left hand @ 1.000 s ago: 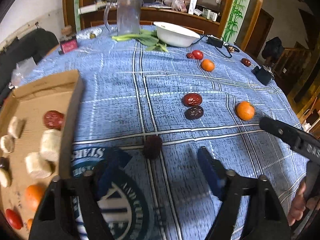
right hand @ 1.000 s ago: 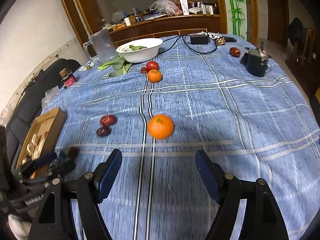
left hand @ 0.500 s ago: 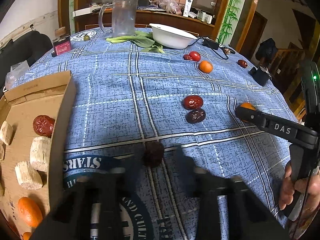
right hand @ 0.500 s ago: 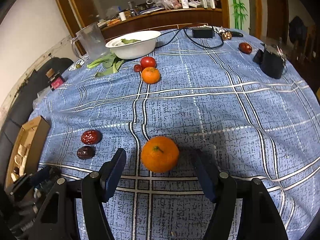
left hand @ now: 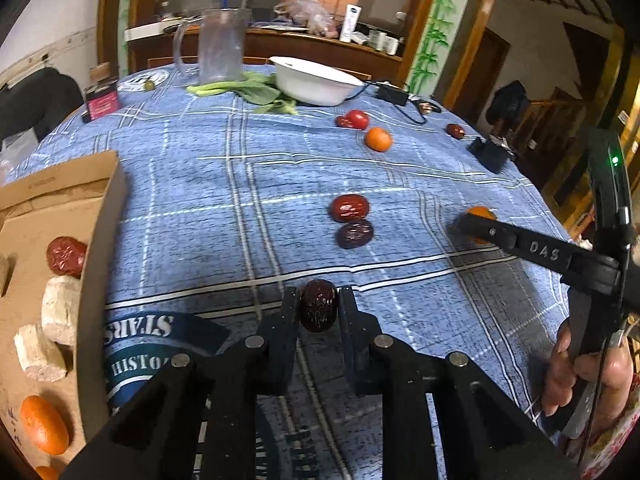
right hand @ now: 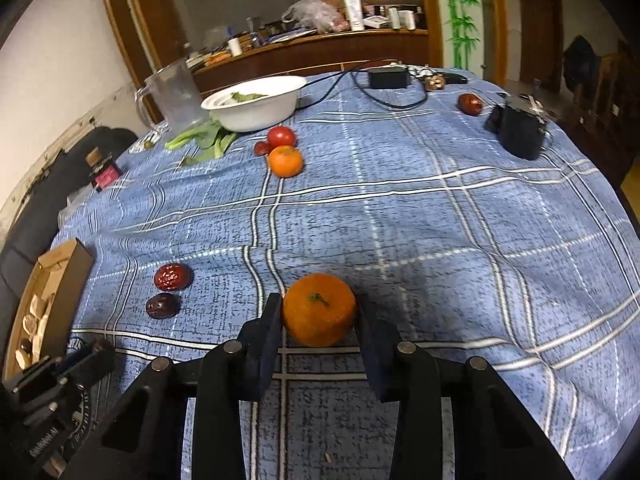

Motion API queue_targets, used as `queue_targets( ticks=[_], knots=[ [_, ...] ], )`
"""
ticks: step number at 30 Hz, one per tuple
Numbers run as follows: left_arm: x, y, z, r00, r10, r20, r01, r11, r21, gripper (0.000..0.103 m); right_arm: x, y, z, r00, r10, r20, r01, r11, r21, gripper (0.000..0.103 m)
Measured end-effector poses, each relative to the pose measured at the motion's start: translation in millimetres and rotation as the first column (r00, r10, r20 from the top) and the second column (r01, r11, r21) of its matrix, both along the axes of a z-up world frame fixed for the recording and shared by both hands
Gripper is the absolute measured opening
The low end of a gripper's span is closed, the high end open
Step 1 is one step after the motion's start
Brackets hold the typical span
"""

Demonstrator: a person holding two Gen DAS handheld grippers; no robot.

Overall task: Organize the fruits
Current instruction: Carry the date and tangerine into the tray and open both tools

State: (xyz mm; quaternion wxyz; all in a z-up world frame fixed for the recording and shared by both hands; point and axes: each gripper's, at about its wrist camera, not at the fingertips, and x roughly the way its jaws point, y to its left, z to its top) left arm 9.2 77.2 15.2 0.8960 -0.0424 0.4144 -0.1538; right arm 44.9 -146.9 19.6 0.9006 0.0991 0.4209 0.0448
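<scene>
Left wrist view: I had the left gripper point(left hand: 319, 305) clenched on a dark date point(left hand: 318, 310); right gripper point(right hand: 317, 314) fingers were closing around the orange point(right hand: 319, 309), both bound for the box point(left hand: 60, 216).

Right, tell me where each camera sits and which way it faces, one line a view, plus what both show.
Left wrist: on the left gripper, angled down across the blue plaid tablecloth at the dark wrinkled date it clamps; the right-hand gripper and the person's hand show at the right edge.
Right wrist: on the right gripper, angled down at the round orange tangerine its closing jaws flank; the left gripper's body shows at lower left.
Shared: white bowl, open cardboard box, red and dark date pair.
</scene>
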Motion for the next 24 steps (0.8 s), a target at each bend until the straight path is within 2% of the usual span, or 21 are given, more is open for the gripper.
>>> queue_targets(
  ticks=[9, 15, 21, 24],
  knots=[
    [-6, 5, 6, 1.0, 0.006, 0.027, -0.005, 0.999, -0.042, 0.018, -68, -10, 29, 0.998, -0.006, 0.064, 0.005, 1.0, 0.02, 0.039],
    [-26, 7, 22, 0.996, -0.008, 0.089, 0.014, 0.998, -0.068, 0.018, -102, -12, 37, 0.998, -0.011, 0.067, 0.011, 1.0, 0.013, 0.039],
    [-61, 40, 37, 0.995, 0.014, 0.101, 0.0, 0.99, -0.14, 0.019, -118, 3, 50, 0.996, 0.021, 0.087, -0.021, 1.0, 0.0, 0.039],
    [-76, 71, 44, 0.994, 0.056, 0.098, -0.038, 0.982, -0.183, 0.019, -120, 21, 53, 0.994, 0.063, 0.092, -0.063, 0.998, -0.007, 0.039]
  ],
)
